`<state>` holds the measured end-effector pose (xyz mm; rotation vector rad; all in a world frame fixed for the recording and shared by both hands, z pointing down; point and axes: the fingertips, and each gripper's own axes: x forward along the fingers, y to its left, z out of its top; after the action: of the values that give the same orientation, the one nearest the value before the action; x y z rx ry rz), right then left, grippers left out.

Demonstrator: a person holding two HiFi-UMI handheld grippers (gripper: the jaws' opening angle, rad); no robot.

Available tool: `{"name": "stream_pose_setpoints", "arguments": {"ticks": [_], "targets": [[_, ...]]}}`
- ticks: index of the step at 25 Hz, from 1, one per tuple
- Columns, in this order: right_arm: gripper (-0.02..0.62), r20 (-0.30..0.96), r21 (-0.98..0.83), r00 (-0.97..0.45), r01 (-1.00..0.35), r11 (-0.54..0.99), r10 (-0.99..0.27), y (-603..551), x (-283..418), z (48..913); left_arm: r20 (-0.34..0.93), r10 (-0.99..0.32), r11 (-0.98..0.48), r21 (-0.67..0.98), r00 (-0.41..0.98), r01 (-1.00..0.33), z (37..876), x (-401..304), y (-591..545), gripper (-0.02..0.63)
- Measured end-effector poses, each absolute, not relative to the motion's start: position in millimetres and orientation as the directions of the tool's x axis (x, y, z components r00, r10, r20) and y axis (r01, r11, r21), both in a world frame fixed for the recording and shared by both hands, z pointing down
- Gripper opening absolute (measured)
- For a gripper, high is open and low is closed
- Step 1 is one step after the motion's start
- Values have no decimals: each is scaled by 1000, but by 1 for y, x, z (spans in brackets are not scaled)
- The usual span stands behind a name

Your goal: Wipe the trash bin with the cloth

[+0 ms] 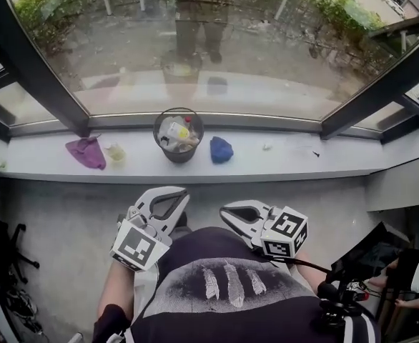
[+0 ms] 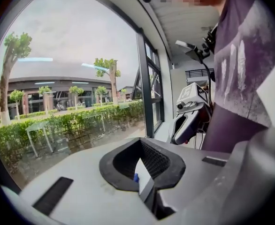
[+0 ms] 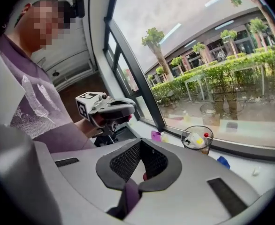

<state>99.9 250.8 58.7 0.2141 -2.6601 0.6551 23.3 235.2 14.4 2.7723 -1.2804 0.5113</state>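
In the head view, one trash bin (image 1: 178, 136) stands on the window ledge (image 1: 302, 156) between two cloths, the purple cloth (image 1: 86, 152) and the blue cloth (image 1: 221, 149). Both of your grippers hang well short of it. In the left gripper view, your left gripper (image 1: 184, 196) has its jaws together, empty. In the right gripper view, your right gripper (image 1: 224, 211) is closed too, holding nothing.

Daylit bay window (image 1: 217, 41), white sill (image 1: 302, 159)

Left tool (image 1: 183, 197) and right tool (image 1: 226, 213) side by side before the chest (both pairs of jaws closed)
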Motion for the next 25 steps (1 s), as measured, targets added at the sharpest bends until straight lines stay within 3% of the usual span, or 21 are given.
{"name": "stream_pose_setpoints", "arguments": {"ticks": [9,17,25], "targets": [[-2,491,-400,-868,-304,864,-78,228,40,64,261,-724,-674,-67,639,-736,21,-53,207,-12],[-2,514,-423,-857,-278,862,-25,203,27,84,381,-689,-679,-45,616,-732,55,-66,181,-12],[-2,588,-352,-807,-312,883,-51,102,50,148,510,-630,-672,17,585,-740,104,-49,122,-12]]}}
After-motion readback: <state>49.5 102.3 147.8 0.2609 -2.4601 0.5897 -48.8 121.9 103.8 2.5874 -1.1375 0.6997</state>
